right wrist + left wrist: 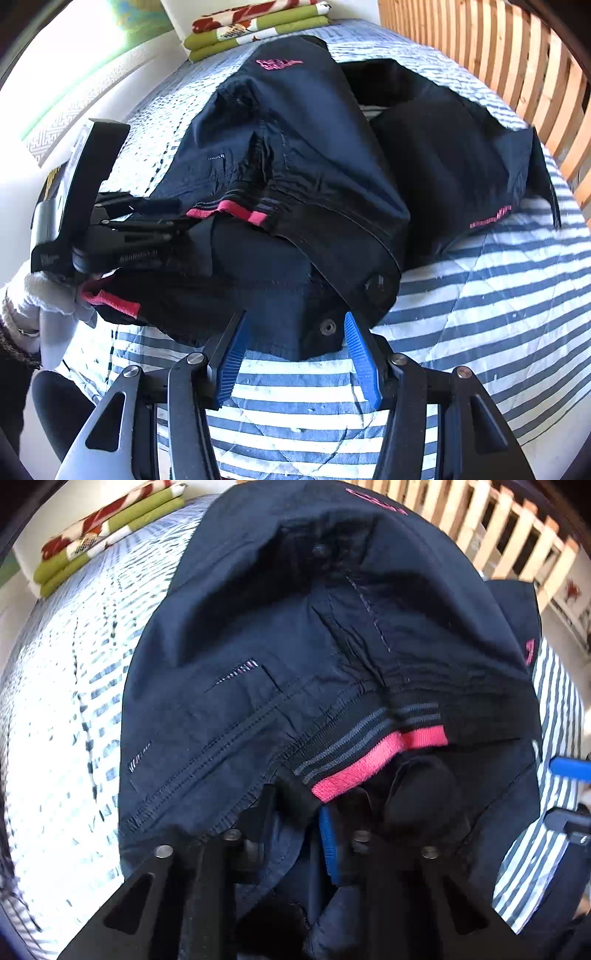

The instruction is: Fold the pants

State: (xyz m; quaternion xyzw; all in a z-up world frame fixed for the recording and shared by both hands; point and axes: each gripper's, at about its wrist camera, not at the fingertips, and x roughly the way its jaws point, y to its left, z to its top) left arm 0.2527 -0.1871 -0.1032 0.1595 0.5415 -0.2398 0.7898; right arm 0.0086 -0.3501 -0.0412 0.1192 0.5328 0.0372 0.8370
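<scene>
Item: navy pants (295, 155), heaped unfolded on my striped bed quilt (480, 295). Left gripper (328, 812) fingers pinch the pink-trimmed waistband (354, 764); right gripper (295, 354) fingers half-spread, empty. Folding barely begun.

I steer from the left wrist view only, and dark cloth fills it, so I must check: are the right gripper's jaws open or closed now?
Observer: Open. The right gripper has its jaws standing either side of a corner of the pants, not pressing it.
Operator: Which corner is it?
Observer: The one with a snap stud, lying on the striped bedspread.
Operator: Does my left gripper hold cloth?
Observer: Yes. Seen from the right wrist view, the left gripper is pinched on the pink-edged waistband.
</scene>
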